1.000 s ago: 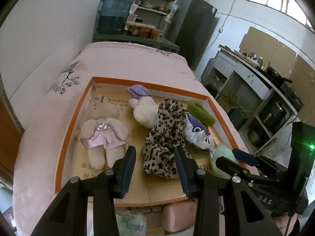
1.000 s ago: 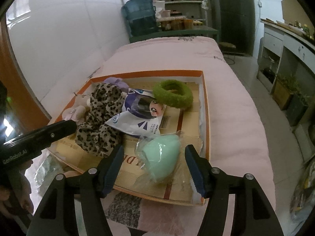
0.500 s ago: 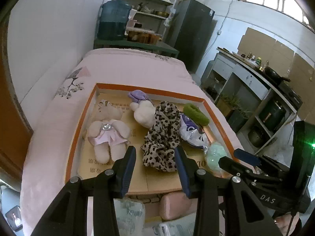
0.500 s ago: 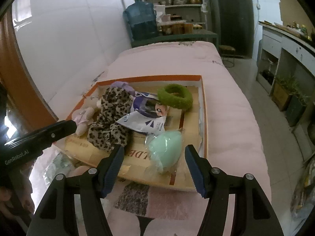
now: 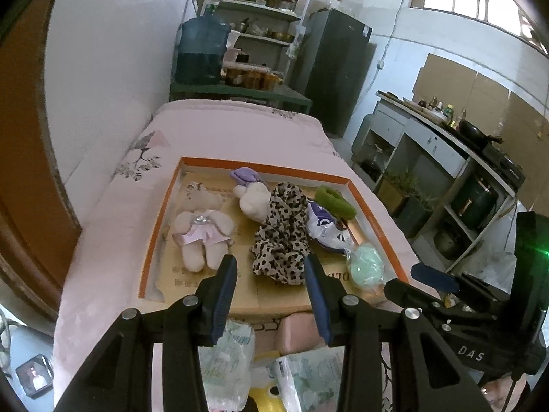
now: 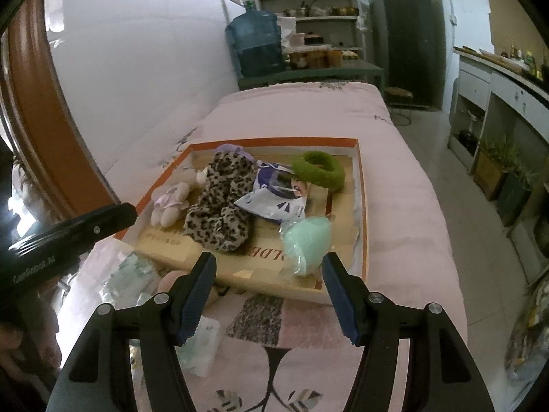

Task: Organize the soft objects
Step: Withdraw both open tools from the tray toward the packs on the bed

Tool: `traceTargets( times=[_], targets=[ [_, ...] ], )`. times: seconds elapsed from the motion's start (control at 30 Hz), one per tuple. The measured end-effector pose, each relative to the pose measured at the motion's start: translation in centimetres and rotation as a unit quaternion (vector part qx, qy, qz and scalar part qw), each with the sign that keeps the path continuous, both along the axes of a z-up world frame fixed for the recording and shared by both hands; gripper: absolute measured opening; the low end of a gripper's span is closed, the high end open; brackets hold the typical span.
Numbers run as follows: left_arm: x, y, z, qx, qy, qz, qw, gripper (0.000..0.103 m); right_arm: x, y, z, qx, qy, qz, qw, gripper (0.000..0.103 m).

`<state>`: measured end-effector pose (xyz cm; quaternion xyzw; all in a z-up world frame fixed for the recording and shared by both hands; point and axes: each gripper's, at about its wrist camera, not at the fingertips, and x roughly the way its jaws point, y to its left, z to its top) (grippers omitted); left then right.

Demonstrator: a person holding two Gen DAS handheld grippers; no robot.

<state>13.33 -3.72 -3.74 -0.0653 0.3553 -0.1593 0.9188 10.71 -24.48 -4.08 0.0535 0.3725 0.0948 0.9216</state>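
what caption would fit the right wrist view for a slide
Open right gripper hovers short of an orange-rimmed tray holding a leopard-print cloth, green fuzzy ring and bagged mint sponge.

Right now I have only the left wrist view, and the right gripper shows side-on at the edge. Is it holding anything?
Observer: No. In the right wrist view the right gripper stands open with nothing between its pads. The mint sponge lies in the box beyond them.
Reviewer: The green thing looks like a lump from here.
Observer: It is a fuzzy ring with an open middle, lying near the box's far right corner.
Reviewer: What is in front of the box on that side?
Observer: The pink bedcover, with a grey patch just before the box's near wall.
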Motion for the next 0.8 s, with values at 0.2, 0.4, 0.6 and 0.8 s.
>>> traceTargets(
  times=[0.2, 0.4, 0.6, 0.8],
  targets=[
    [-1.4, 0.8, 0.6, 0.01, -0.012, 0.013, 0.9998, 0.041, -1.5, 0.8, 0.4, 0.0, -0.004, 0.006, 1.0, 0.066],
    [-2.9, 1.6, 1.0, 0.02, -0.024, 0.029, 0.9991, 0.04, -2.9, 1.7, 0.6, 0.0, -0.004, 0.015, 1.0, 0.066],
    [-4.6, 2.1, 1.1, 0.033, -0.036, 0.04, 0.998, 0.041, -4.3, 2.5, 0.9, 0.002, -0.007, 0.017, 1.0, 0.066],
    [-5.9, 2.6, 1.1, 0.04, -0.038, 0.046, 0.9974, 0.04, -5.6, 3.3, 1.2, -0.001, -0.01, 0.022, 1.0, 0.066]
  ],
)
